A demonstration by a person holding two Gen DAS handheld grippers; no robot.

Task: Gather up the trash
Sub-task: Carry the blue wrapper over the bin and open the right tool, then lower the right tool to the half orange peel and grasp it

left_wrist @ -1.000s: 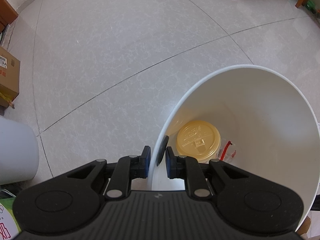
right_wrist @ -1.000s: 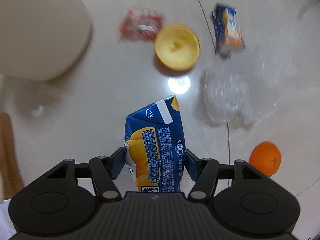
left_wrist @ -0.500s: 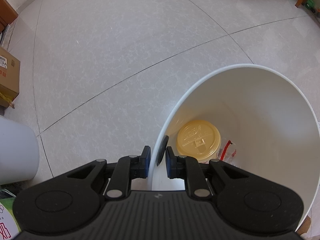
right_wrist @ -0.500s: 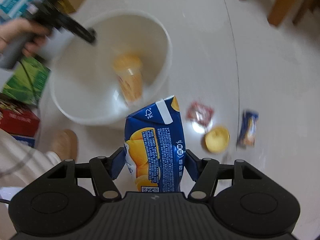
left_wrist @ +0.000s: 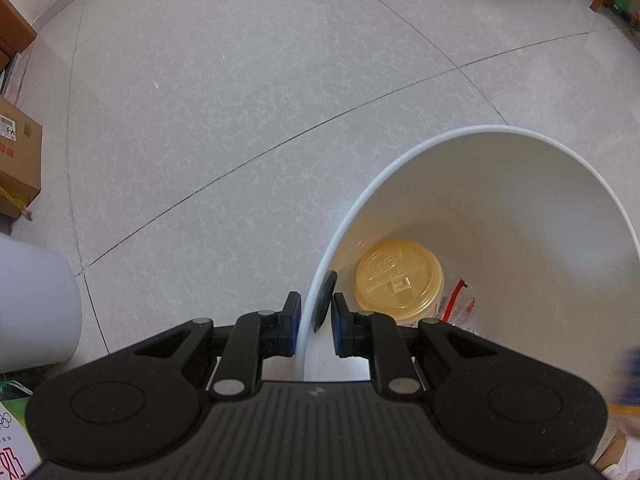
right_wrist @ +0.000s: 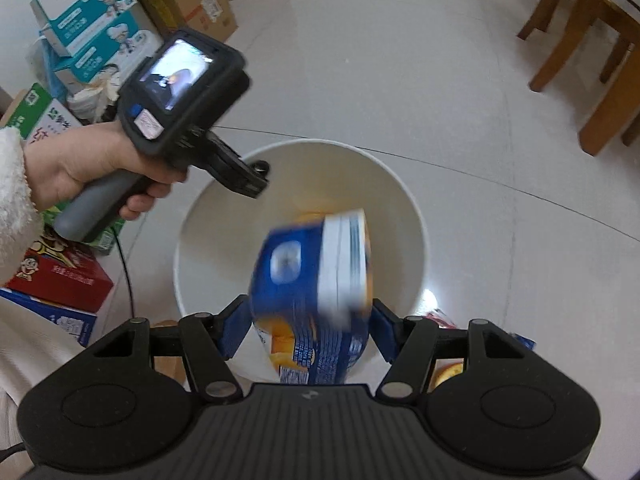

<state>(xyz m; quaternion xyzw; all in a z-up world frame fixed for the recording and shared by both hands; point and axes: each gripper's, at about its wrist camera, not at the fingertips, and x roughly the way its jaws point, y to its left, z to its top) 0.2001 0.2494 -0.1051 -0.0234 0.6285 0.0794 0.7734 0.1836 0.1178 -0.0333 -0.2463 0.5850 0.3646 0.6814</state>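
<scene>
In the left wrist view my left gripper (left_wrist: 316, 320) is shut on the near rim of the white bin (left_wrist: 520, 200), one pad outside the wall and one inside. At the bin's bottom lie a yellow lidded cup (left_wrist: 400, 280) and a red-and-clear wrapper (left_wrist: 456, 304). In the right wrist view my right gripper (right_wrist: 308, 320) hangs over the bin (right_wrist: 400, 208) and its jaws are opening. A blue juice carton (right_wrist: 316, 288), blurred and tipped forward, is between the fingers with gaps at both pads. A hand (right_wrist: 80, 168) holds the left gripper (right_wrist: 256, 176) at the bin's far-left rim.
Stacked cartons and boxes (right_wrist: 88, 20) crowd the floor left of the bin. Wooden chair legs (right_wrist: 580, 40) stand at the upper right. A red wrapper (right_wrist: 440, 318), an orange cup (right_wrist: 448, 372) and a blue packet (right_wrist: 520, 342) lie by the bin's right side. A cardboard box (left_wrist: 20, 160) sits far left.
My right gripper carried the carton up from the littered floor to above the bin. Its fingers have spread and the carton is tipping out of them. The left gripper has kept still on the rim.
</scene>
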